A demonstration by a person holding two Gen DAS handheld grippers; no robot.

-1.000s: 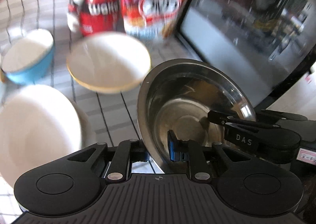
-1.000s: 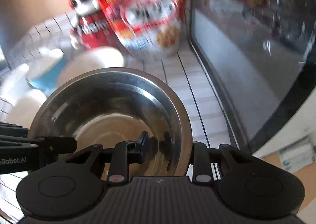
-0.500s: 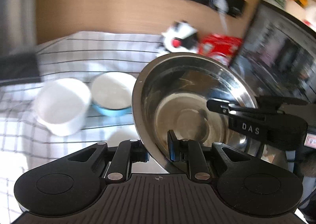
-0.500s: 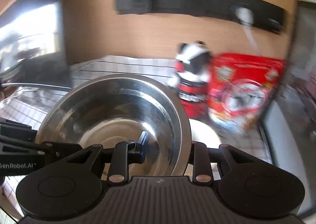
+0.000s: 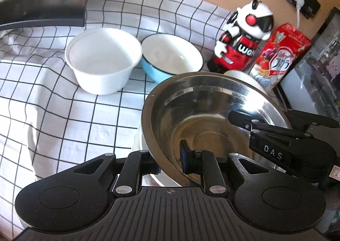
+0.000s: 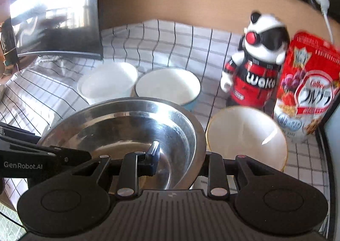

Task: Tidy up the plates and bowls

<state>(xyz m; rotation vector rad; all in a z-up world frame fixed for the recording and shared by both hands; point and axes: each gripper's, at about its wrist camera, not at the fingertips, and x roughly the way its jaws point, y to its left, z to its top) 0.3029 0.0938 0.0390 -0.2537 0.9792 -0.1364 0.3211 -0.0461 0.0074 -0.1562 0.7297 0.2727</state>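
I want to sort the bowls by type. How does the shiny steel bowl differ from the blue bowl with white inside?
The shiny steel bowl is bare metal, wider and shallower; the blue bowl with white inside is coloured and deeper. The steel bowl is tilted, gripped at its rim by the left gripper and right gripper; the blue bowl sits level on the checked cloth. Both are round and empty.

**Silver, white and red on a black-checked cloth**

The cloth [image 5: 63, 102] is white with thin black grid lines. One bowl [image 5: 204, 117] is shiny silver steel, another [image 5: 102, 58] plain white, a third [image 5: 170, 58] pale blue outside, white inside. The figurine [image 5: 244, 34] is red, black and white; the cereal bag [image 5: 278, 54] red.
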